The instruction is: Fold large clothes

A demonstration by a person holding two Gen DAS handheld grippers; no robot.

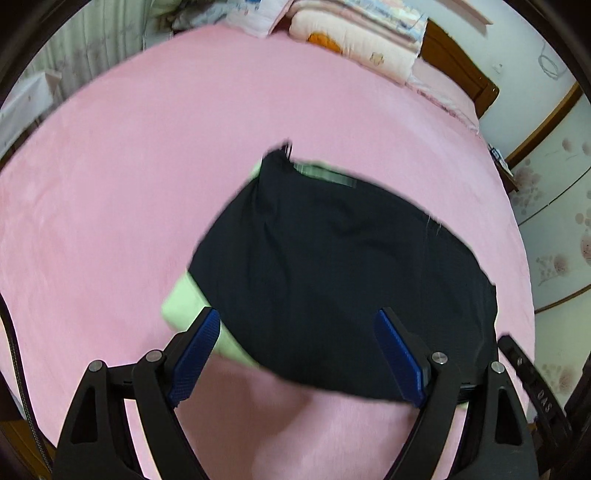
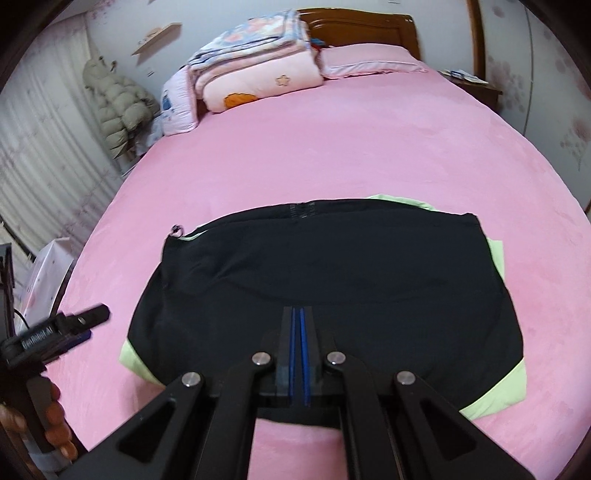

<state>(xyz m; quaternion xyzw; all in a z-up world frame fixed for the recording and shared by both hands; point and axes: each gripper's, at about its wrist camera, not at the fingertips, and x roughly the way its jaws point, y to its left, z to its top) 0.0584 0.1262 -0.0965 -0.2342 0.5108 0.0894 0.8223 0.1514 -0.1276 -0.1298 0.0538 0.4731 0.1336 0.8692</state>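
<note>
Pink bed (image 2: 332, 155) fills room; folded quilts (image 2: 255, 74) at wooden headboard (image 2: 369, 26). Black-and-green garment (image 2: 325, 280) folded at near edge, open sheet beyond. Left gripper (image 1: 297, 347) fingers apart above it; right gripper (image 2: 298, 350) fingers together, low over its near hem.

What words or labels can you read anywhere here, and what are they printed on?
"GenRobot.AI": on the side of the left gripper, seen in the right wrist view, slightly blurred.
"DAS": on the black strap at the right edge of the left wrist view, possibly cut off.
Woven label on the black garment: too small to read.
</note>
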